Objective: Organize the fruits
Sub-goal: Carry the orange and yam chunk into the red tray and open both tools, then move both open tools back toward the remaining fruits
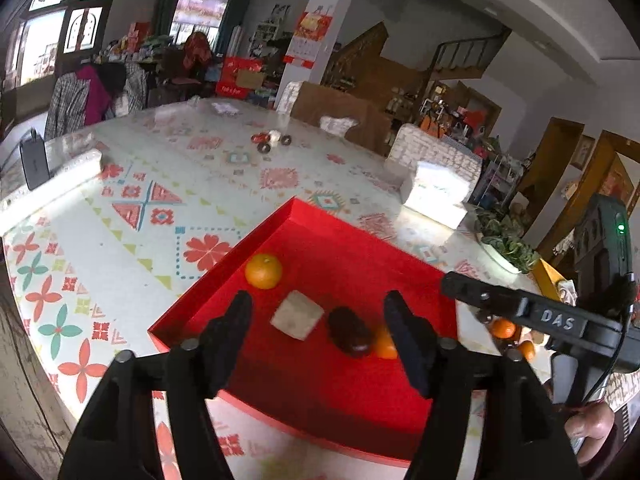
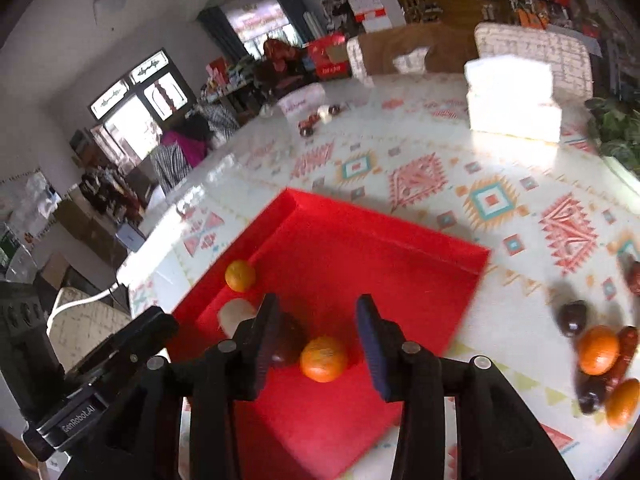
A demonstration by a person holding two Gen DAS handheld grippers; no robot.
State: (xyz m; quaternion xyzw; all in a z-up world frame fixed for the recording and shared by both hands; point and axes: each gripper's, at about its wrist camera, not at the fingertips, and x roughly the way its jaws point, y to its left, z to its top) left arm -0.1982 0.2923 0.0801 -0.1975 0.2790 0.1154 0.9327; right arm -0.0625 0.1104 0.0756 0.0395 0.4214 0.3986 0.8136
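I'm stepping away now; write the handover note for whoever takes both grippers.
Left gripper: open, empty, over the red tray.
Right gripper: open, an orange lying free between its fingers in the tray.
In tray: that orange, a second orange near the far wall, a pale block, a dark fruit.
Left: loose pile of oranges and dark fruits on the tablecloth, right of the tray.

Raised letters "DAS" on the grey plate of the black gripper bar (image 1: 558,320), seen from the left wrist. White print "GenRobot.AI" along the edge of the black gripper body (image 2: 80,420), seen from the right wrist. Other print too blurred to read.
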